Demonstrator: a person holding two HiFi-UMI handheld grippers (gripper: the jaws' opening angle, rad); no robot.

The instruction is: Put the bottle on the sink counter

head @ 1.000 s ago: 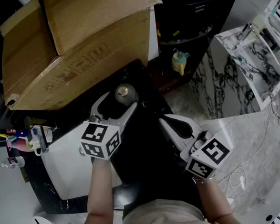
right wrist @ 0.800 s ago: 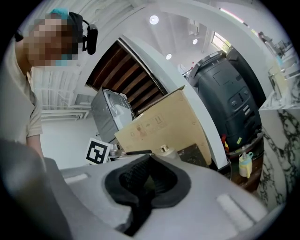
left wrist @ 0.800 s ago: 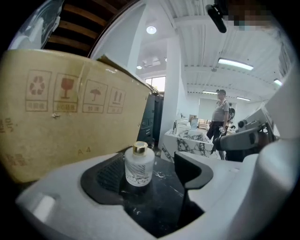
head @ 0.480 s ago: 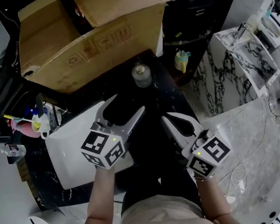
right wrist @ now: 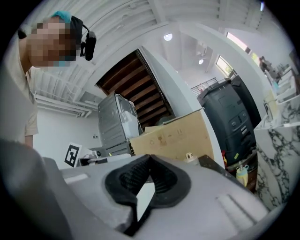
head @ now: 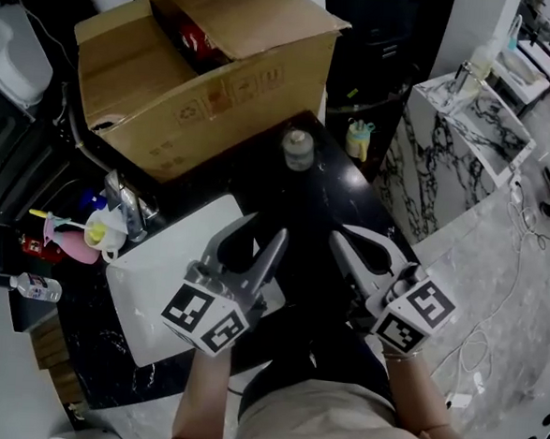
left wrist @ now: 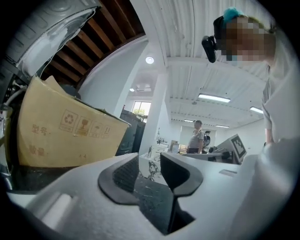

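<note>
The bottle (head: 299, 150), clear with a pale cap, stands upright on the black sink counter (head: 328, 194) just in front of the cardboard box (head: 201, 68). My left gripper (head: 261, 235) hovers over the near counter, well short of the bottle. Its jaws are closing and nothing is between them; the left gripper view shows a gap between the dark pads (left wrist: 123, 174). My right gripper (head: 341, 237) hangs beside it with its jaws shut on nothing. In the right gripper view the bottle's cap (right wrist: 190, 157) shows past the right gripper (right wrist: 149, 157).
A white sink basin (head: 158, 281) with a faucet (head: 126, 203) lies left of my grippers. Pink and yellow items (head: 72, 237) sit at its far left. A yellow cup (head: 359, 138) stands behind the counter, and a marble unit (head: 470, 115) is to the right. A person (left wrist: 196, 136) stands far off.
My left gripper, open around the bottle a second ago, has drawn back toward me and its jaws have narrowed. The bottle stays standing on the counter. The right gripper has barely moved.
</note>
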